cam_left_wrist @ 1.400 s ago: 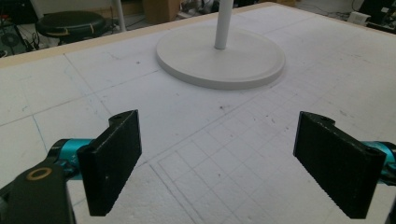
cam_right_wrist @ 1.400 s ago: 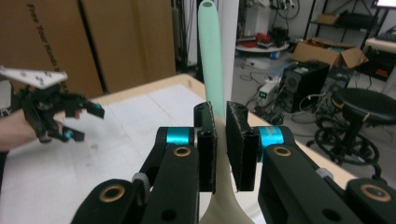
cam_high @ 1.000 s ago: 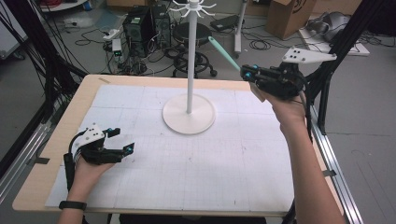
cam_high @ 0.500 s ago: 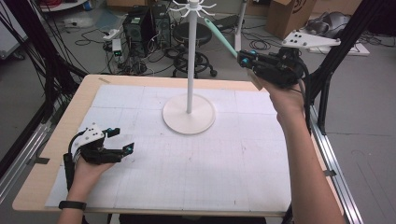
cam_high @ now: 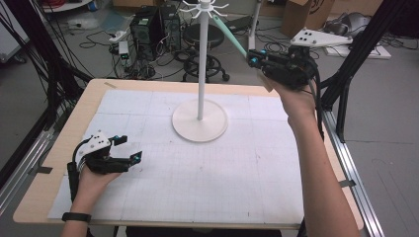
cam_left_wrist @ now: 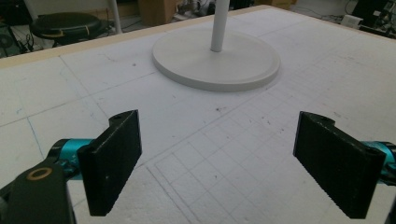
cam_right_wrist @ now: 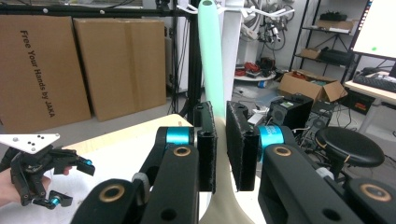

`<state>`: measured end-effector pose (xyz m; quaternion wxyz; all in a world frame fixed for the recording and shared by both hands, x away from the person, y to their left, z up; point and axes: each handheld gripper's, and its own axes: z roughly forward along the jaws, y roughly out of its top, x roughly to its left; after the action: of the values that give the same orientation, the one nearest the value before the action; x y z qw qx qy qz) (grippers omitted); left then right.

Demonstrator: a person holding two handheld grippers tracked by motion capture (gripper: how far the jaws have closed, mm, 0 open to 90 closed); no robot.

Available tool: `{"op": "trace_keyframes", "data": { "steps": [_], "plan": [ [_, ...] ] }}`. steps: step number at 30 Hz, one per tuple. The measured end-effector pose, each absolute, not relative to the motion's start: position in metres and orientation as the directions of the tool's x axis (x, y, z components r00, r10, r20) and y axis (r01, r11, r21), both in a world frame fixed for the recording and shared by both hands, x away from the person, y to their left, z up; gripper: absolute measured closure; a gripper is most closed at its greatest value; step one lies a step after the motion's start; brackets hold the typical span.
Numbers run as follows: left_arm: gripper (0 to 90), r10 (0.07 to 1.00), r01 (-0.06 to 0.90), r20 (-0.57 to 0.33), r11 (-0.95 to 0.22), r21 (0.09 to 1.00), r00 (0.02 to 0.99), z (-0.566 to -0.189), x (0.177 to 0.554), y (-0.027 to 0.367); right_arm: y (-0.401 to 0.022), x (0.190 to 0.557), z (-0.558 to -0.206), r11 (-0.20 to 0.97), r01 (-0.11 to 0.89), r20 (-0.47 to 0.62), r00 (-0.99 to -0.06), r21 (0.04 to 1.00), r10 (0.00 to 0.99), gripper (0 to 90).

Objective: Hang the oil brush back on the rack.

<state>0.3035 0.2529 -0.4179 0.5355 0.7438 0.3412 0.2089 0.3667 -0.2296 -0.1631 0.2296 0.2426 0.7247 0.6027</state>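
Note:
A white stand (cam_high: 201, 69) with a round base (cam_high: 200, 123) and a ring of hooks (cam_high: 202, 7) on top rises from the middle of the table. My right gripper (cam_high: 254, 57) is raised to its right, shut on a long mint-green utensil (cam_high: 232, 37). The handle slants up toward the hooks, and its tip looks close to one. In the right gripper view the pads (cam_right_wrist: 207, 149) press on the utensil (cam_right_wrist: 210, 56) just in front of the stand's pole (cam_right_wrist: 232, 60). My left gripper (cam_high: 129, 148) rests open and empty at the table's front left, facing the base (cam_left_wrist: 217, 63).
A white gridded mat (cam_high: 148, 113) covers most of the wooden table (cam_high: 94, 98). Behind the table stand a black stool (cam_high: 205, 37), computer cases (cam_high: 153, 24) and cables on the floor. Black frame posts (cam_high: 346, 94) flank the table's right side.
My right gripper has risen and moved left toward the top of the stand, carrying the utensil's tip nearer the hooks. The left gripper has stayed put.

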Motion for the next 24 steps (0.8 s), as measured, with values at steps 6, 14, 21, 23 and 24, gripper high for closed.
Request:
{"op": "trace_keyframes", "data": {
  "steps": [6,14,21,23,24],
  "plan": [
    [15.9,0.732,0.285,-0.058,-0.189,0.94,0.679,-0.418,0.303,0.253,-0.227,0.369,-0.165,0.164,0.081,-0.042,-0.771,0.983,0.636,82.8],
    [16.0,0.73,0.287,-0.061,-0.189,0.939,0.68,-0.418,0.303,0.253,-0.225,0.374,-0.167,0.17,0.088,-0.043,-0.766,0.982,0.642,82.8],
    [16.0,0.729,0.287,-0.061,-0.19,0.939,0.682,-0.418,0.303,0.253,-0.217,0.382,-0.171,0.18,0.104,-0.038,-0.763,0.978,0.645,82.7],
    [16.0,0.729,0.287,-0.06,-0.192,0.938,0.682,-0.418,0.303,0.253,-0.215,0.384,-0.172,0.185,0.104,-0.041,-0.763,0.977,0.645,82.5],
    [16.0,0.728,0.286,-0.058,-0.193,0.939,0.683,-0.418,0.303,0.253,-0.214,0.385,-0.173,0.188,0.109,-0.039,-0.763,0.976,0.645,82.4]
  ]
}}
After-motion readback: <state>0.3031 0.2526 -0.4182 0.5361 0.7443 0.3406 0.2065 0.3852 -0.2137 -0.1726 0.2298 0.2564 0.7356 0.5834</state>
